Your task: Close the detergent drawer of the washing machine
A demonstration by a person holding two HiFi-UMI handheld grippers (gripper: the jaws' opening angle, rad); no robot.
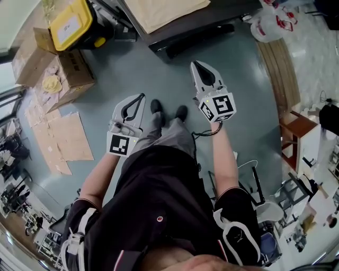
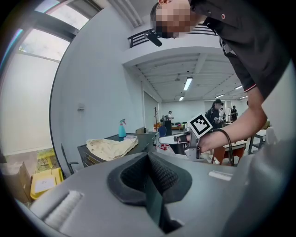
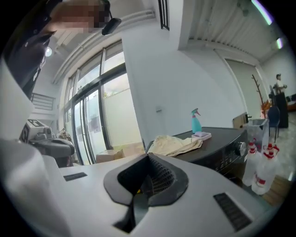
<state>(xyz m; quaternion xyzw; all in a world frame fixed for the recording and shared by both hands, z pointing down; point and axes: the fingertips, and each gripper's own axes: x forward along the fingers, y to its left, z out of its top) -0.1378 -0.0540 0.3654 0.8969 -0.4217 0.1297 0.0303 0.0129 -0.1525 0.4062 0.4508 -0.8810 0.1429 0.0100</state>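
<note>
The dark washing machine (image 1: 180, 29) stands at the top of the head view with a cream cloth (image 1: 164, 10) on its lid. In the right gripper view its control panel (image 3: 222, 152) with a knob shows at the right. I cannot make out the detergent drawer in any view. Both grippers hang in the air in front of the person, well short of the machine. My left gripper (image 1: 140, 97) is shut and holds nothing. The right gripper (image 1: 196, 63) is higher and nearer the machine, also shut and empty. The left gripper view shows the right gripper (image 2: 173, 138) from the side.
Cardboard boxes (image 1: 58, 74) and a yellow bin (image 1: 71, 24) stand at the upper left, with flattened cardboard (image 1: 61, 140) on the floor. White plastic bags (image 1: 270, 24) lie right of the machine. A wooden stool (image 1: 296, 127) is at the right. A spray bottle (image 3: 196, 121) stands on the lid.
</note>
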